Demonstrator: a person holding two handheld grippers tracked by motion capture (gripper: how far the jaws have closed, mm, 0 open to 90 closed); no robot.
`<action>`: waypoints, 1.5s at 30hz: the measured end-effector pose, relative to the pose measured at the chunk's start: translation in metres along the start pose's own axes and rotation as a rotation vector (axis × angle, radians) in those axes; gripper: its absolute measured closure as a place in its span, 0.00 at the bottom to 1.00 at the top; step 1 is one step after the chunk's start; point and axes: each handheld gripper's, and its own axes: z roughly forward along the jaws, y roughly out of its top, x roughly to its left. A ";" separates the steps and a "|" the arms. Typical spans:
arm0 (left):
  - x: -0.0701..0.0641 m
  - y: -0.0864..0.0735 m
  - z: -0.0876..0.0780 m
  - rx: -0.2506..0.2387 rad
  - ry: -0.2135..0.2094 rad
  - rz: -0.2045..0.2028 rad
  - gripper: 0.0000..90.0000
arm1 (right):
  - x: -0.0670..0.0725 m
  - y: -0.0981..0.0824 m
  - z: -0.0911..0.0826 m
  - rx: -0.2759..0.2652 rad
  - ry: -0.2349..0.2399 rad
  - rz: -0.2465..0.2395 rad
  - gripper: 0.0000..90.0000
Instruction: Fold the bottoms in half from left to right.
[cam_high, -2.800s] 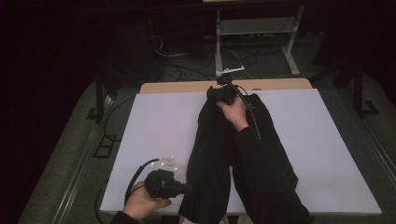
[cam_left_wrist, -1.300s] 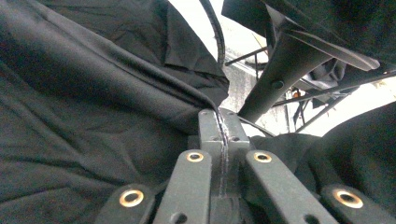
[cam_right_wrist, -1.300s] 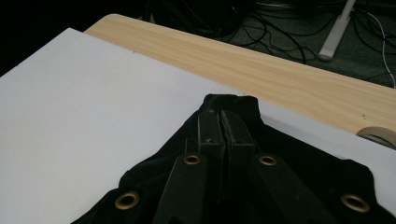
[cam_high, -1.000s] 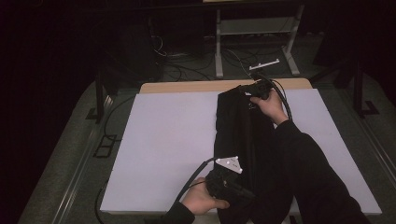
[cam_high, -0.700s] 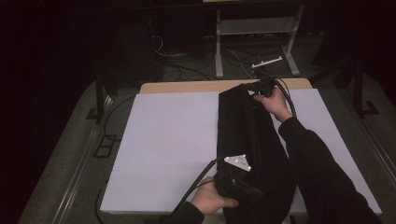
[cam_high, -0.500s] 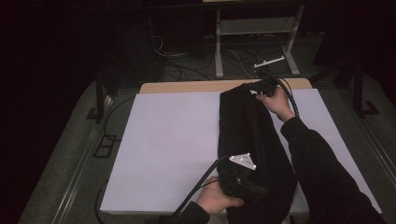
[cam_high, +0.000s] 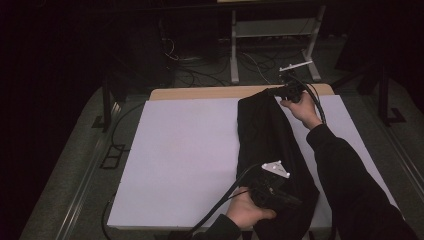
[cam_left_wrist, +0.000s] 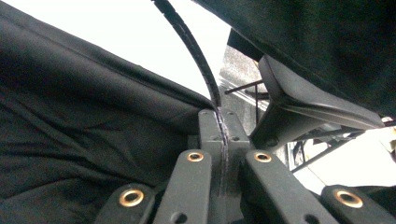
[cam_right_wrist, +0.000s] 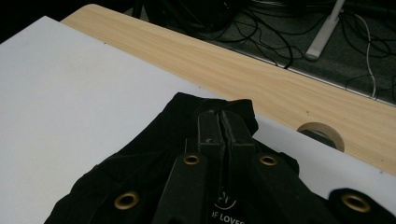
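Note:
A long black garment (cam_high: 267, 145) lies stretched along the right half of the white table cover (cam_high: 180, 155). My left gripper (cam_high: 292, 201) is at its near end, by the table's front edge, shut with the black cloth (cam_left_wrist: 93, 140) pinched between its jaws. My right gripper (cam_high: 274, 92) is at the far end, shut on the garment's far edge (cam_right_wrist: 187, 109). In the right gripper view my right gripper (cam_right_wrist: 222, 116) has its jaws pressed together over the fold. A white printed label (cam_right_wrist: 224, 210) shows on the cloth close to the camera.
A bare wooden strip (cam_high: 200, 93) runs along the table's far edge, with a round cable hole (cam_right_wrist: 322, 133) in it. Beyond it are floor cables (cam_high: 260, 60) and a white metal stand (cam_high: 272, 30). The left half of the white cover is bare.
Both grippers have carried the garment to the right across the cover. The left hand has slid right along the front edge; the right hand has shifted slightly right at the far edge.

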 end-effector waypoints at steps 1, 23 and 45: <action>0.000 0.001 0.002 -0.004 -0.004 -0.007 0.99 | -0.001 0.000 0.000 -0.001 -0.002 -0.001 0.96; 0.009 0.003 0.044 0.002 0.003 -0.089 0.99 | -0.025 -0.015 0.015 0.009 -0.032 0.003 0.96; 0.018 0.007 0.070 0.014 0.034 -0.147 0.99 | -0.041 -0.033 0.034 0.001 -0.033 0.034 0.96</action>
